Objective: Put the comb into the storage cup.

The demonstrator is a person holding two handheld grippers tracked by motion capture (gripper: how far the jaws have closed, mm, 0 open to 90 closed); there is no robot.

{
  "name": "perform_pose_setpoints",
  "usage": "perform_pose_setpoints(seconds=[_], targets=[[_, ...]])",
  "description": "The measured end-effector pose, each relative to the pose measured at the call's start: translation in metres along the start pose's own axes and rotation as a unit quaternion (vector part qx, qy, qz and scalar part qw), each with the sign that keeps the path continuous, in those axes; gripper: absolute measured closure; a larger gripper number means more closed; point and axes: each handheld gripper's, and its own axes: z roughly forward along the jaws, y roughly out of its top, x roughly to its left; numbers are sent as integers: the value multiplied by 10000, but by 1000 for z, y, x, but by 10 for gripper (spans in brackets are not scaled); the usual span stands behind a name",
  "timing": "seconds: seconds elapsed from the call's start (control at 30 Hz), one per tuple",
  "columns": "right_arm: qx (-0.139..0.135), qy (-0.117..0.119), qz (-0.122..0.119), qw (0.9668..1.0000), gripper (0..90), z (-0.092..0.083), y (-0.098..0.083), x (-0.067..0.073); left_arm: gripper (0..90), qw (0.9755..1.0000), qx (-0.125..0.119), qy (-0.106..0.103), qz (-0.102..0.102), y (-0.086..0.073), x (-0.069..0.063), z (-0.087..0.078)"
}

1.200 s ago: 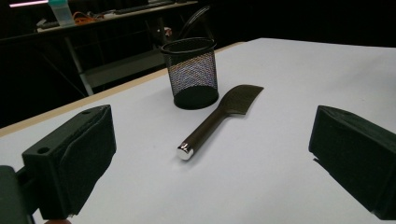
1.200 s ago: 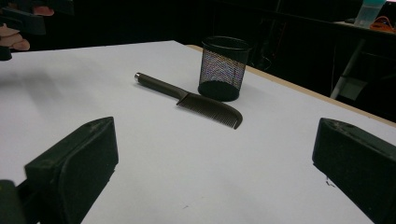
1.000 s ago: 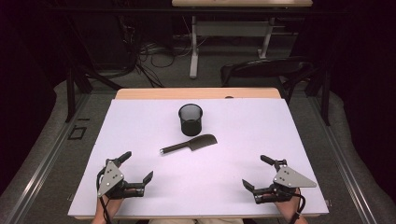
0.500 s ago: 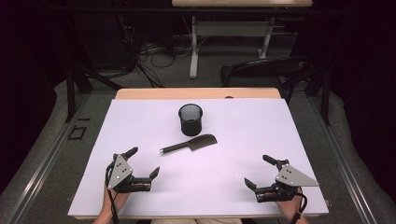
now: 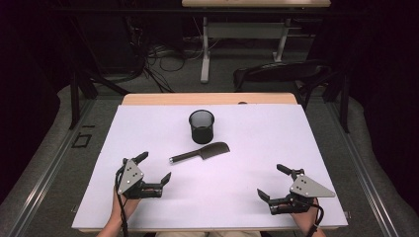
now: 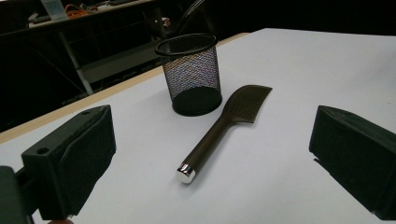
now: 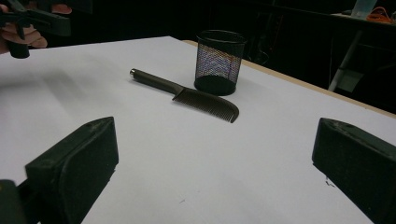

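Observation:
A black mesh cup (image 5: pixel 201 126) stands upright on the white table (image 5: pixel 276 133), a little behind its middle. Just in front of it lies a dark comb (image 5: pixel 200 153) with a silver-capped handle pointing left. My left gripper (image 5: pixel 155 166) is open near the front left, a short way from the handle end, with nothing between its jaws. In the left gripper view the comb (image 6: pixel 219 133) and cup (image 6: pixel 191 74) lie ahead between the jaws. My right gripper (image 5: pixel 270 180) is open at the front right, empty, facing the comb (image 7: pixel 187 95) and cup (image 7: pixel 219 60).
A bare wooden strip (image 5: pixel 207 98) runs along the table's far edge. Beyond it stand a dark chair (image 5: pixel 281 74), desk legs and cables on the floor. The other hand with its gripper (image 7: pixel 28 21) appears top left in the right gripper view.
My left gripper has moved forward and to the right, closer to the comb's handle. The right gripper has barely shifted. Comb and cup have not moved.

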Motion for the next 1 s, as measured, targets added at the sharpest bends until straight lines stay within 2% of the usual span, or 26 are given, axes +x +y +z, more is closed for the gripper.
perform_pose_setpoints(seconds=[0.2,0.5,1.0], targets=[[50,21,23,10000,0,0,-1,0,7,10000,81,-34,-5,0,2,7],[55,20,1,10000,0,0,-1,-1,3,9996,227,-129,-140,5,7,21],[85,25,20,10000,1,0,-1,-1,1,9981,506,-225,-263,14,20,31]])
